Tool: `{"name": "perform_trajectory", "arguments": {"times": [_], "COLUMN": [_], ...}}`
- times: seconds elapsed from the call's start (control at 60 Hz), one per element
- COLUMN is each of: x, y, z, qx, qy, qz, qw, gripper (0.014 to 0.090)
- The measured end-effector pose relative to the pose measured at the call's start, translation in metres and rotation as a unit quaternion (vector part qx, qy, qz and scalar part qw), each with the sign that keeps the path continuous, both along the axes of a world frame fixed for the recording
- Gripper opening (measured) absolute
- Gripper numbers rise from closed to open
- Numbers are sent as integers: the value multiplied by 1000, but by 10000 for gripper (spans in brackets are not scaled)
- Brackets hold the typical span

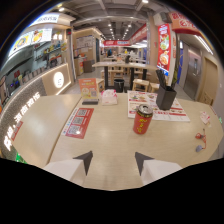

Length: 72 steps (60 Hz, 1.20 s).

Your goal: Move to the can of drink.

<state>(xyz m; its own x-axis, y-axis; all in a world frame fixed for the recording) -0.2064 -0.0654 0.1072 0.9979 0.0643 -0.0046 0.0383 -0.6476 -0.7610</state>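
1. Food-court counters and stools stand beyond a pale wooden table (107,135).
2. On it, the red can of drink (142,119) stands upright toward the far right side, beside a printed menu mat (155,106).
3. Gripper (113,160) hovers near the table's near edge, fingers spread wide, holding nothing.
4. Approach step seems unfinished; next move likely calls for advancing forward and slightly right.

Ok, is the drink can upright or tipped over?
Upright: the red can stands on its base on the table, top rim up, beyond the open gripper.
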Motion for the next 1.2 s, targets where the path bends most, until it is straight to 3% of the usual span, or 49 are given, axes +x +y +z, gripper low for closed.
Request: {"name": "perform_trajectory", "arguments": {"times": [0.433, 0.833, 1.2], "x": [53, 98, 101], "y": [7, 94, 140], "z": [-18, -46, -55], "qx": [-2, 31, 30], "qy": [-15, -37, -32], "qz": [0, -4, -15], "qw": [1000, 999, 999], "gripper": [843, 843, 845]}}
